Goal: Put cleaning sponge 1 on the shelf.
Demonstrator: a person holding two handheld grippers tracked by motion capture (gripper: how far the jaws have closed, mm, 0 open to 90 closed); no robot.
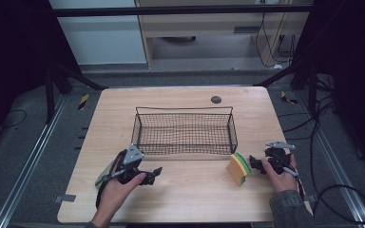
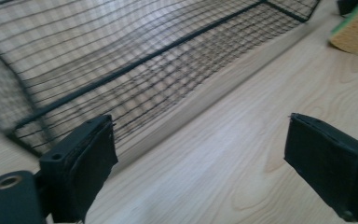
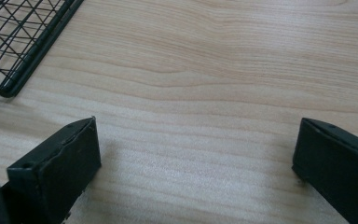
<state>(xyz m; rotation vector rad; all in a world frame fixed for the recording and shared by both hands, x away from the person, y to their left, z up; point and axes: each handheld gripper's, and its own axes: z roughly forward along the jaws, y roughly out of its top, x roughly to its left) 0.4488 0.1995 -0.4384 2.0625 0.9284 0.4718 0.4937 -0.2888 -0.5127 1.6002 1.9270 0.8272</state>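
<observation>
— Pale wood-grain table (image 1: 185, 190), grey floor around it, dark frame rails at the sides. What sits on it?

— Wire mesh basket (image 1: 184, 130) in the middle, and a yellow sponge with a green scouring layer (image 1: 238, 168) just off the basket's near right corner, tilted up on edge.

— And the right gripper (image 1: 255, 164)?

— Right beside that sponge, jaws pointing toward it from the right – whether they touch it I cannot tell from above. In the right gripper view the jaws stand wide apart with bare wood between them, nothing held, and a corner of the basket (image 3: 18, 42) shows at upper left.

— The left gripper (image 1: 155, 174)?

— Low over the table near the basket's near left corner, jaws pointing right. Something greenish (image 1: 105, 174) lies under the hand – too hidden to name. In the left gripper view its jaws are spread wide too, holding nothing; the basket (image 2: 135, 60) runs along the far side and the sponge (image 2: 356, 30) peeks in at top right
</observation>
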